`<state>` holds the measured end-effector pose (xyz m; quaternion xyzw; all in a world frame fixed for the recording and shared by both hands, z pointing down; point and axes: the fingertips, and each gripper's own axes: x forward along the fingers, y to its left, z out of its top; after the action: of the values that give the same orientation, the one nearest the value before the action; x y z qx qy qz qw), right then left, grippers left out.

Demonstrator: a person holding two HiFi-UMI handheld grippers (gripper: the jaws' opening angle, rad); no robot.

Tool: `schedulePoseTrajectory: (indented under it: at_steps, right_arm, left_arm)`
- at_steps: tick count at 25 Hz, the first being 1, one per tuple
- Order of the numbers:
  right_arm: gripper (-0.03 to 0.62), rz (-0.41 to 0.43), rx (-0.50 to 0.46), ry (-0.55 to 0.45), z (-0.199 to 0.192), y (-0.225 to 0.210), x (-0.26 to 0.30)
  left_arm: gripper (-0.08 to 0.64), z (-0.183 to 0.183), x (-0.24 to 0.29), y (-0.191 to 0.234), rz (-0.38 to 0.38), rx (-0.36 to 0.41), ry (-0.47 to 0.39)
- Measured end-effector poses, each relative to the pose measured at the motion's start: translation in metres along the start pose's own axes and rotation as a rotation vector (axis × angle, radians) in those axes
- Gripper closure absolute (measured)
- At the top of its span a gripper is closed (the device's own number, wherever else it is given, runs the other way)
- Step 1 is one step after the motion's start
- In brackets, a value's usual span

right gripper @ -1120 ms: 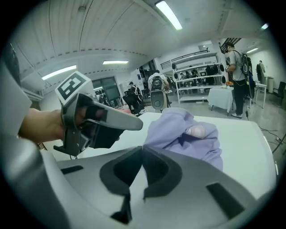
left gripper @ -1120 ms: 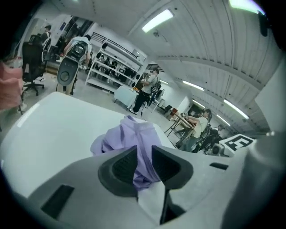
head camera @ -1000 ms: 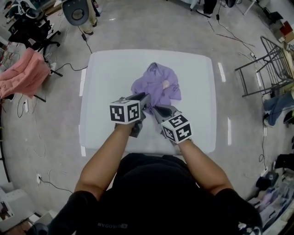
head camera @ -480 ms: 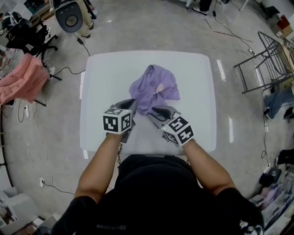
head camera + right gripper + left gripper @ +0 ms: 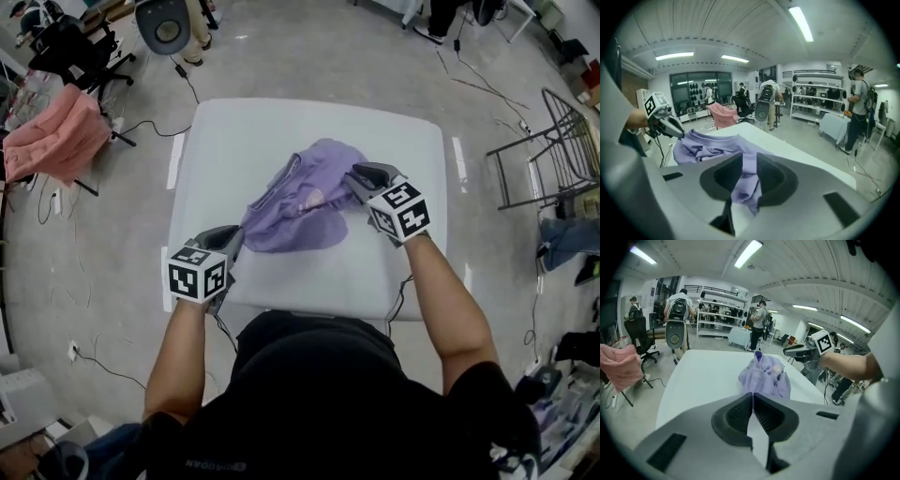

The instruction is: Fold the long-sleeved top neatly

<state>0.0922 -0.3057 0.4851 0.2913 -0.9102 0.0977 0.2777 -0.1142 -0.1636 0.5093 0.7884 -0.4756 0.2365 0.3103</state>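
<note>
The purple long-sleeved top (image 5: 300, 211) lies crumpled on the white table (image 5: 281, 131), drawn out in a slant between my two grippers. My left gripper (image 5: 234, 239) is near the table's front left. Its jaws have just closed and meet at the tips (image 5: 752, 397) on the top's near edge (image 5: 764, 378). My right gripper (image 5: 354, 178) is at the top's far right side. Its jaws have just been closing, and a fold of purple cloth (image 5: 712, 147) hangs pinched between the pads (image 5: 749, 161).
A pink cloth (image 5: 52, 136) hangs over a stand on the floor at the left. A black office chair (image 5: 66, 47) is beyond it. A metal rack (image 5: 553, 150) stands at the right. Cables cross the floor. People stand by shelves (image 5: 761, 317) far off.
The grippers have moved apart: the left toward the table's front-left corner, the right up and to the right. The top has been pulled out wider between them.
</note>
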Motion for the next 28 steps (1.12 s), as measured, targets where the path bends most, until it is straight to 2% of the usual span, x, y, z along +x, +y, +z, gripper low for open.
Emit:
schedulePoseTrajectory:
  at_steps: [4, 8, 10, 12, 14, 16, 17, 20, 22, 25, 28]
  right_arm:
    - [0.452, 0.115, -0.206, 0.088, 0.02, 0.005, 0.042]
    - [0.378, 0.245, -0.407, 0.241, 0.021, 0.01, 0.086]
    - [0.362, 0.33, -0.448, 0.333, 0.011, 0.009, 0.1]
    - [0.364, 0.428, -0.432, 0.415, 0.0, 0.013, 0.107]
    - [0.402, 0.491, -0.419, 0.459, -0.007, 0.021, 0.11]
    - [0.527, 0.483, -0.457, 0.456, -0.007, 0.026, 0.112]
    - [0.566, 0.458, -0.489, 0.44, -0.004, 0.027, 0.111]
    - [0.572, 0.353, -0.585, 0.355, 0.012, 0.033, 0.098]
    - [0.574, 0.297, -0.599, 0.277, 0.024, 0.04, 0.078]
    - [0.574, 0.234, -0.546, 0.167, 0.038, 0.048, 0.043]
    - [0.575, 0.193, -0.474, 0.087, 0.044, 0.051, 0.013]
  left_arm:
    - [0.543, -0.008, -0.009, 0.008, 0.027, -0.031, -0.009]
    - [0.543, -0.013, -0.018, 0.011, 0.06, -0.023, -0.012]
    - [0.543, -0.014, -0.023, 0.011, 0.062, -0.02, -0.016]
    - [0.543, -0.013, -0.03, 0.013, 0.046, -0.035, -0.032]
    - [0.543, -0.015, -0.036, 0.017, 0.023, -0.057, -0.045]
    - [0.543, -0.02, -0.036, 0.02, 0.006, -0.069, -0.042]
    - [0.543, -0.023, -0.033, 0.021, 0.001, -0.072, -0.037]
    - [0.543, -0.029, -0.022, 0.025, 0.003, -0.087, -0.029]
    - [0.541, -0.033, -0.015, 0.028, 0.009, -0.114, -0.035]
    - [0.541, -0.037, -0.001, 0.031, 0.016, -0.138, -0.041]
    - [0.541, -0.035, 0.014, 0.031, 0.034, -0.113, -0.045]
